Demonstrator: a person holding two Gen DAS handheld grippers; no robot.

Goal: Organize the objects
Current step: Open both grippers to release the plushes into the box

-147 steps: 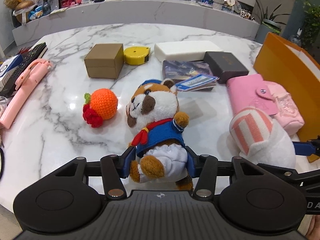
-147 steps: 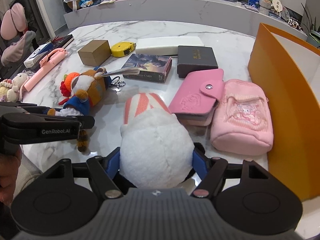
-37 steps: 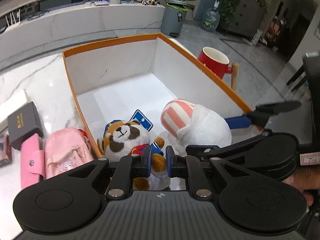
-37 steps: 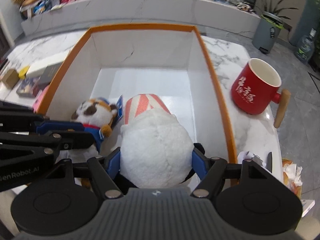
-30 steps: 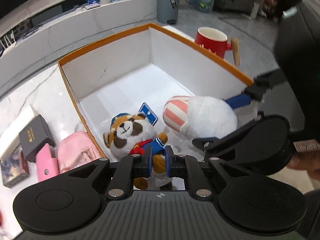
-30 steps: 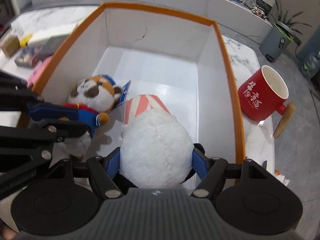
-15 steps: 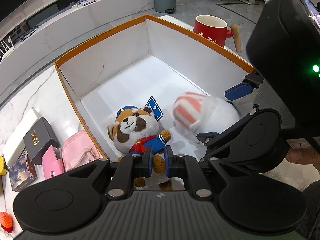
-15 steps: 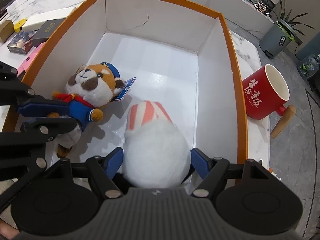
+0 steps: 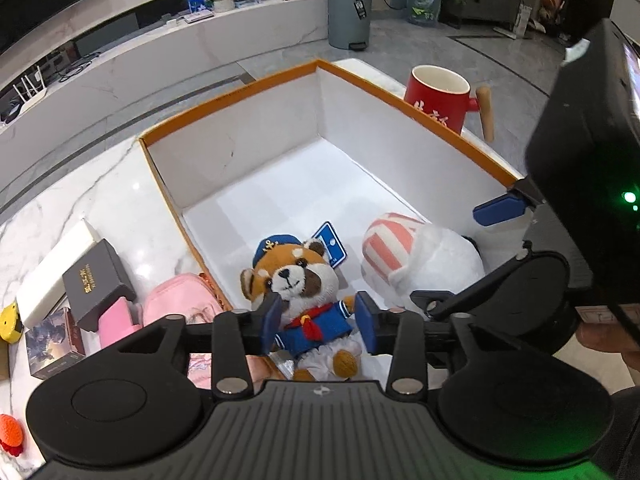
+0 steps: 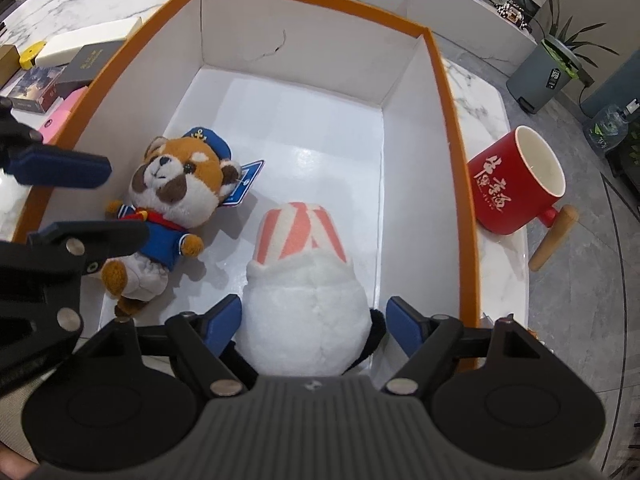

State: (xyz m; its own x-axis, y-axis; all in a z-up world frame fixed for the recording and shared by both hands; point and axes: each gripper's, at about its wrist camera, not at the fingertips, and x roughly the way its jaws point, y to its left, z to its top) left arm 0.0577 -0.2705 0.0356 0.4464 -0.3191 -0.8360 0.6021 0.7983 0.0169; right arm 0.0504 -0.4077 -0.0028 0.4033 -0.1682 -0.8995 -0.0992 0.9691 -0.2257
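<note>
A red panda plush in a blue sailor suit [image 9: 296,276] [image 10: 180,184] lies on its back on the floor of the orange-rimmed white box [image 9: 228,101] [image 10: 312,48]. My left gripper [image 9: 319,322] hovers over its body; the jaws are opening and the pads stand clear of the plush on both sides. To the panda's right lies a white plush with a pink-striped cap [image 9: 424,256] [image 10: 304,280]. My right gripper [image 10: 314,322] straddles its white end, jaws opening, with a gap at the right pad. One of its blue fingers [image 9: 500,208] shows in the left wrist view.
A red mug with a wooden handle [image 9: 438,96] [image 10: 516,192] stands on the marble just outside the box's right wall. Left of the box lie a pink pouch [image 9: 176,304], a dark box [image 9: 94,280], a yellow tape measure [image 9: 8,320] and an orange crochet toy [image 9: 10,432].
Both plushes were carried from the table into the box. The left jaws, shut on the panda half a second ago, have spread apart. The right jaws have widened off the white plush.
</note>
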